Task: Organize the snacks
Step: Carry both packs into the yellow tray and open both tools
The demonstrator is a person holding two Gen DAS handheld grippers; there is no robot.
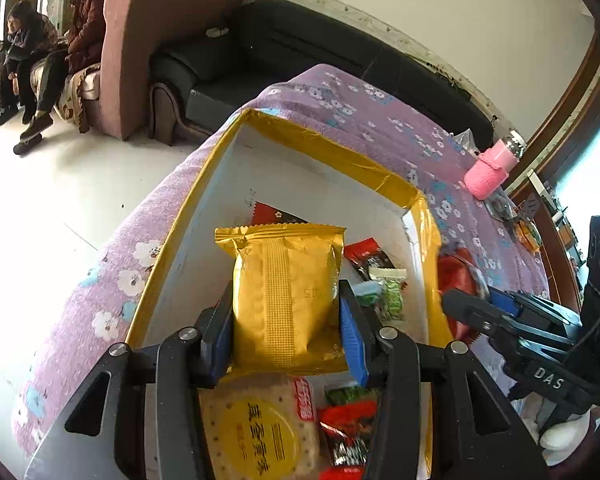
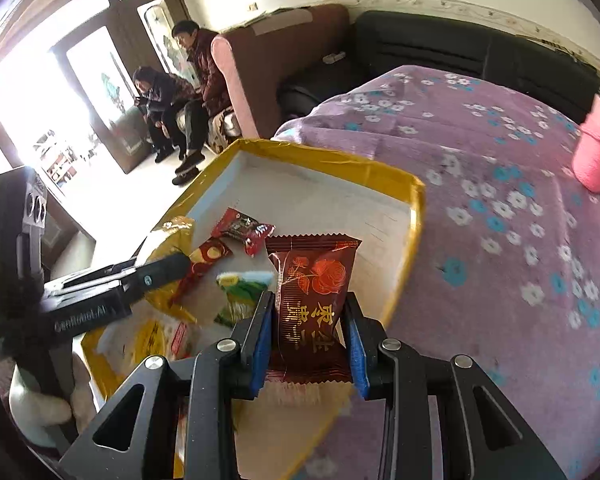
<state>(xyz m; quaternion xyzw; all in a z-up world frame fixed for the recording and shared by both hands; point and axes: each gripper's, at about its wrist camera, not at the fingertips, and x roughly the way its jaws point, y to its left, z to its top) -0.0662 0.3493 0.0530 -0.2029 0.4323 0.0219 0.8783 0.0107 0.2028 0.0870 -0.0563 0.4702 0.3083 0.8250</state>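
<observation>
Snacks sit in a gold-rimmed white cardboard box (image 1: 320, 136). Above it, my left gripper (image 1: 286, 320) clamps a gold foil pouch (image 1: 286, 292) and my right gripper (image 2: 310, 336) clamps a dark red rose-printed packet (image 2: 314, 304), both seemingly ready for sorting into the box.

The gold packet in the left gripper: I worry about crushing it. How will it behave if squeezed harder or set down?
The gold packet looks puffy and foil-wrapped, so it probably dents under harder squeezing. Its glossy film may slip between the left gripper's pads. Flat and pillow-shaped, it should lie still in the box rather than roll.
</observation>
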